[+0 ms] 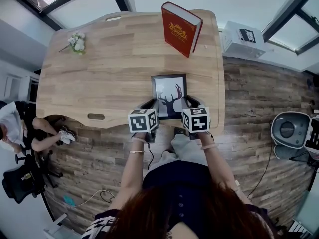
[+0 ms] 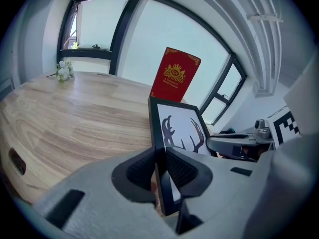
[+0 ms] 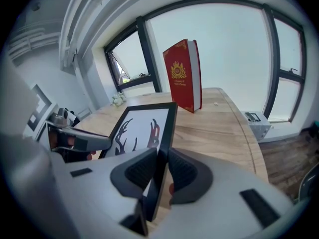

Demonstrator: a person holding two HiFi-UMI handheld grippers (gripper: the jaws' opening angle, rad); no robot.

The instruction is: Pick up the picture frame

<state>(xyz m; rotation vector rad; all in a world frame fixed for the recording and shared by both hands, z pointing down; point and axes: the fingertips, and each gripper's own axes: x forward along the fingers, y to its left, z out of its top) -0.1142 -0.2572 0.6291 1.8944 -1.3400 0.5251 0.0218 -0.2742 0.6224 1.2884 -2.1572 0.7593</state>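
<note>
left gripper (image 2: 160, 167) jaws: clamped on picture frame (image 1: 169, 91) | right gripper (image 3: 161, 169) jaws: likewise clamped | frame's near corners: hidden behind grippers

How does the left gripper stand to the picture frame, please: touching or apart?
Touching: the left gripper view shows the left gripper clamped on the picture frame, both pads pressing.

Head view: picture frame (image 1: 169, 93), lower edge hidden behind left gripper (image 1: 152, 103) and right gripper (image 1: 187, 101). Red book (image 1: 179, 29): I can't read the cover lettering, too small.
</note>
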